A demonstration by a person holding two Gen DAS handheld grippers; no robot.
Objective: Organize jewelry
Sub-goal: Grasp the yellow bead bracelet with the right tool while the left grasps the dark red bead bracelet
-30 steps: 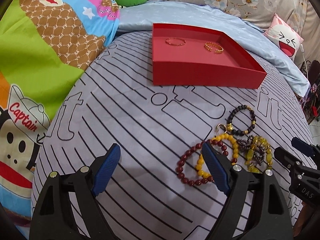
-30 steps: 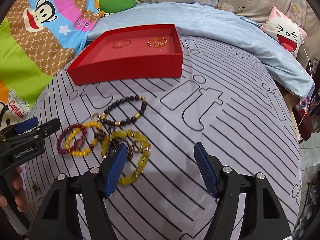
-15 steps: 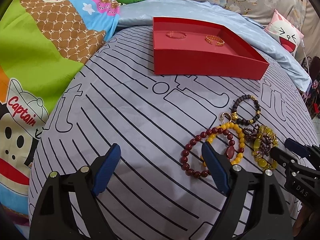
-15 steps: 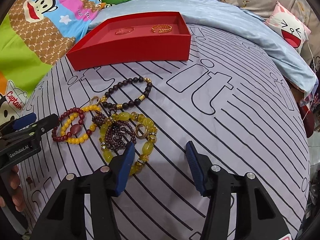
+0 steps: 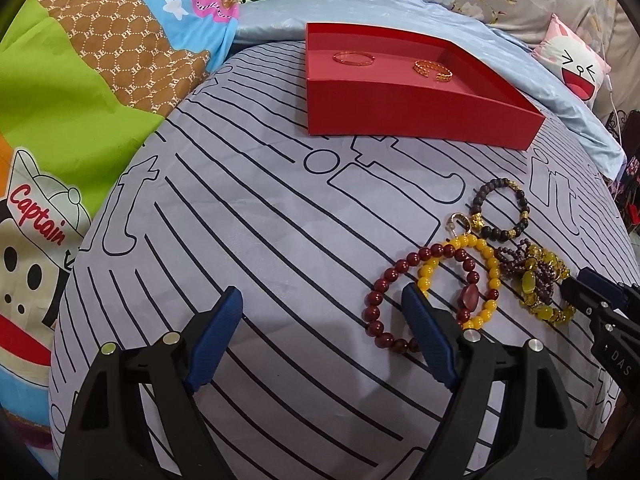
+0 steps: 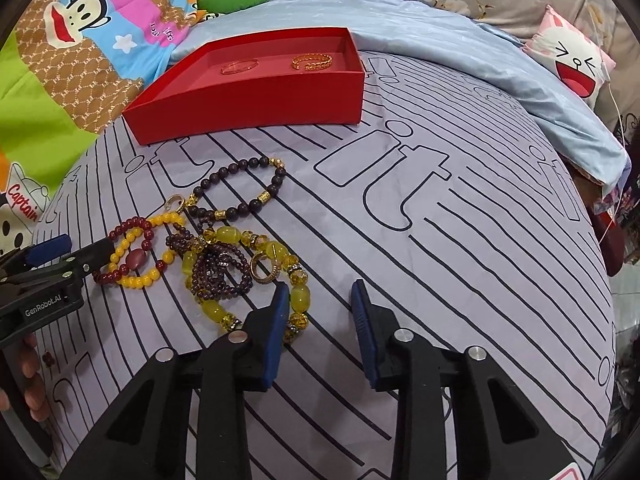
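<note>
A red tray [image 5: 420, 114] [image 6: 256, 104] at the back holds two gold bangles [image 5: 354, 58] [image 6: 311, 62]. A pile of bead bracelets lies on the striped cover: a dark red one [image 5: 386, 280] [image 6: 132, 224], a yellow one [image 5: 490, 268] [image 6: 140, 280], a black one [image 5: 500, 208] [image 6: 240, 192], and a tangle of purple and yellow-green beads [image 5: 540, 284] [image 6: 224, 272]. My left gripper [image 5: 320, 332] is open, its right finger over the red and yellow bracelets. My right gripper [image 6: 320, 320] is open but narrower, its left finger at the tangle's near edge.
A cartoon monkey quilt [image 5: 80, 80] lies on the left. A blue sheet [image 6: 460, 52] and a pink cat pillow [image 6: 572, 64] lie at the back right. The bed edge drops off at the right.
My right gripper has moved forward toward the bead tangle and its jaws have narrowed. My left gripper has shifted slightly; its right finger still overlaps the red and yellow bracelets.
</note>
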